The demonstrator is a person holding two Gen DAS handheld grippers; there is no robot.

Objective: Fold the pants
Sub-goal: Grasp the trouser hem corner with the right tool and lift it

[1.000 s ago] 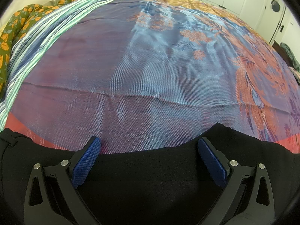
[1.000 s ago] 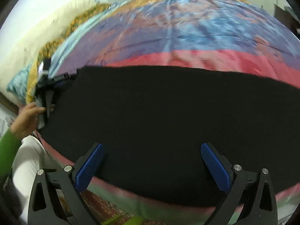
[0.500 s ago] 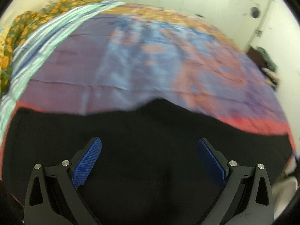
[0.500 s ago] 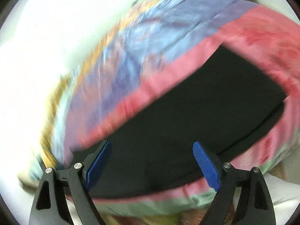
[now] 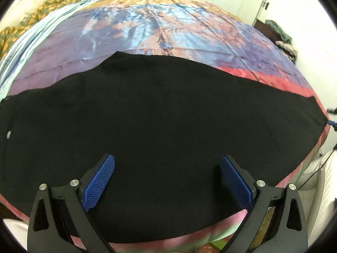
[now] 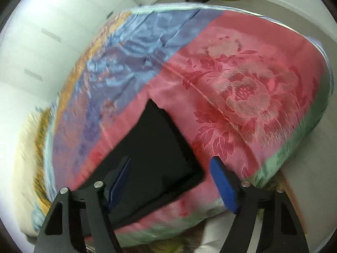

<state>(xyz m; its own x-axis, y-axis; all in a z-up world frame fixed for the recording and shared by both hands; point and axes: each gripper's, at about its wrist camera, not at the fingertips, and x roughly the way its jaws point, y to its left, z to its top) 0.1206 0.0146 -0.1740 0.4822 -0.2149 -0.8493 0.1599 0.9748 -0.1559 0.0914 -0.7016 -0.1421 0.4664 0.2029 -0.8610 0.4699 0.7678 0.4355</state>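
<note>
2 jaws astride pants (image 6: 155,158) hem

One pair black pants (image 5: 160,126) counted, laid on bed; only its hem end (image 6: 155,158) showed in right wrist view. One satin bedspread (image 5: 160,27), blue, orange and pink. One striped sheet (image 5: 42,29) at far left edge. One green-and-orange floral cloth (image 5: 48,6) beyond it. Two grippers: left gripper (image 5: 166,181), right gripper (image 6: 170,181). Two blue pads (image 5: 99,181) on each, four in all. One heap of clothing (image 5: 282,38) by far wall; items in heap not countable.
</note>
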